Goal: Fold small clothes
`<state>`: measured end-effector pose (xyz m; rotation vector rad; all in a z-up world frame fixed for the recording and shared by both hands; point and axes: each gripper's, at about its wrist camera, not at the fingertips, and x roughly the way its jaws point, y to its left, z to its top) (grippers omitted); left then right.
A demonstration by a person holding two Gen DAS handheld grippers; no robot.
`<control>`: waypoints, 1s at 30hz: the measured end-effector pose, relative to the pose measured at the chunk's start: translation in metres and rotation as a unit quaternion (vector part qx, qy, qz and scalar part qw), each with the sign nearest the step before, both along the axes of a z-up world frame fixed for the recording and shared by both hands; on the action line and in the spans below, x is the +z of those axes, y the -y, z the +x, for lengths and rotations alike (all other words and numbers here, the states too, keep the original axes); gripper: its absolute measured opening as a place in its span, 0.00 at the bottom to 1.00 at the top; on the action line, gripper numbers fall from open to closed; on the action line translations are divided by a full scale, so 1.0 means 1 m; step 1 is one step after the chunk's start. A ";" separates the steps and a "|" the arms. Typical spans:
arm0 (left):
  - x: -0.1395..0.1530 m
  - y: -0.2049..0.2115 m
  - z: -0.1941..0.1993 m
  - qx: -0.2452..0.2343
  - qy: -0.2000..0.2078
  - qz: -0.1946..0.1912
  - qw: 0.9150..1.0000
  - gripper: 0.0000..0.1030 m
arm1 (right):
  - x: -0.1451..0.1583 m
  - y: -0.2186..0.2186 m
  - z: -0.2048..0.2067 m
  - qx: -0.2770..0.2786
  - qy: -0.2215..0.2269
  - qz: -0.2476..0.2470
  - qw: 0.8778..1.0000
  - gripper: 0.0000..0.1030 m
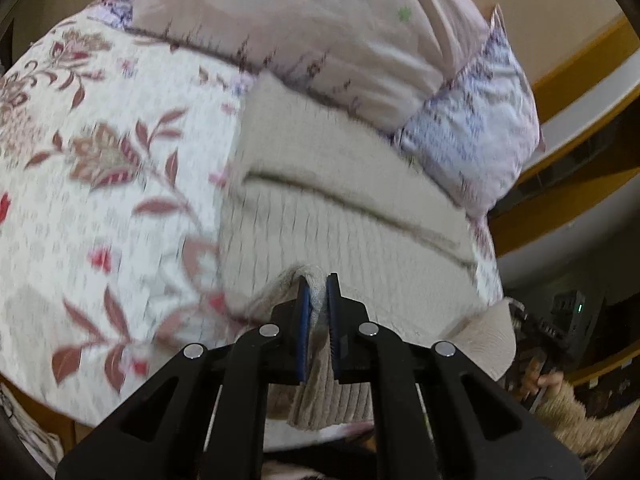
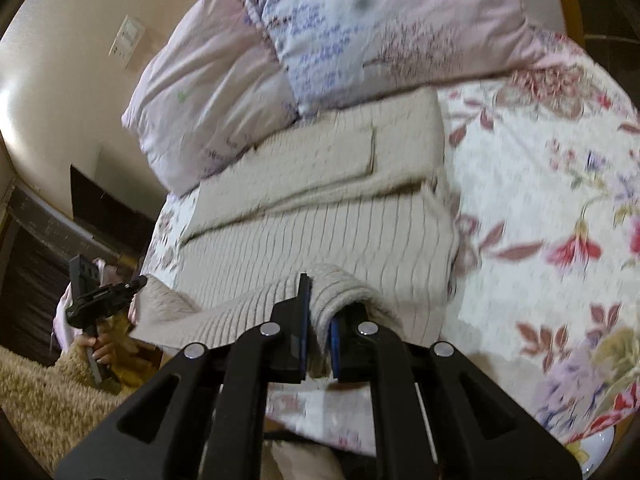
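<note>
A beige ribbed knit sweater [image 1: 352, 216] lies on the floral bedspread [image 1: 100, 184], its sleeves folded across the body. My left gripper [image 1: 317, 300] is shut on the sweater's near hem and holds it lifted off the bed. In the right wrist view the sweater [image 2: 320, 220] lies the same way. My right gripper [image 2: 320, 312] is shut on another part of the near hem, which drapes over its right finger. Each gripper shows at the edge of the other's view: the right one [image 1: 548, 328], the left one [image 2: 100, 300].
A pink and lilac quilt [image 1: 320, 40] is bunched up just behind the sweater. The quilt in the right wrist view [image 2: 340, 32] touches the sweater's far edge. A wooden bed frame [image 1: 580, 72] runs along the right. A shaggy tan rug [image 2: 36, 392] lies on the floor.
</note>
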<state>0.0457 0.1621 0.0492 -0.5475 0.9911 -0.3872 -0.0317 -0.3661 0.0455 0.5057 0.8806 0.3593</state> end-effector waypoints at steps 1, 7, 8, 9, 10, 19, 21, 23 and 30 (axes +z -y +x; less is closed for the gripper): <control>0.002 -0.001 0.005 0.005 0.003 -0.005 1.000 0.08 | 0.002 -0.002 0.004 -0.009 0.007 -0.001 1.000 0.07; 0.011 -0.006 0.055 0.039 0.012 -0.062 0.997 0.07 | 0.014 0.000 0.036 -0.057 0.043 -0.003 0.997 0.08; 0.012 -0.006 0.066 0.043 0.012 -0.069 0.997 0.07 | 0.015 0.002 0.043 -0.063 0.047 0.001 0.997 0.08; 0.012 -0.005 0.072 0.045 0.012 -0.073 0.996 0.07 | 0.017 0.002 0.048 -0.069 0.051 0.003 0.996 0.07; 0.013 -0.004 0.082 0.048 0.013 -0.073 0.996 0.07 | 0.018 0.002 0.053 -0.072 0.053 0.004 0.996 0.07; -0.008 0.003 0.148 0.085 -0.016 -0.094 0.992 0.07 | 0.023 -0.003 0.110 -0.093 0.069 -0.003 0.993 0.07; -0.020 0.001 0.159 0.100 -0.035 -0.094 0.990 0.07 | 0.016 0.001 0.126 -0.113 0.059 0.005 0.992 0.08; -0.039 -0.001 0.171 0.117 -0.067 -0.088 0.987 0.07 | 0.002 0.005 0.143 -0.131 0.024 -0.002 0.991 0.08; -0.067 -0.006 0.173 0.124 -0.115 -0.134 0.977 0.07 | -0.037 0.009 0.167 -0.137 -0.073 0.010 0.988 0.36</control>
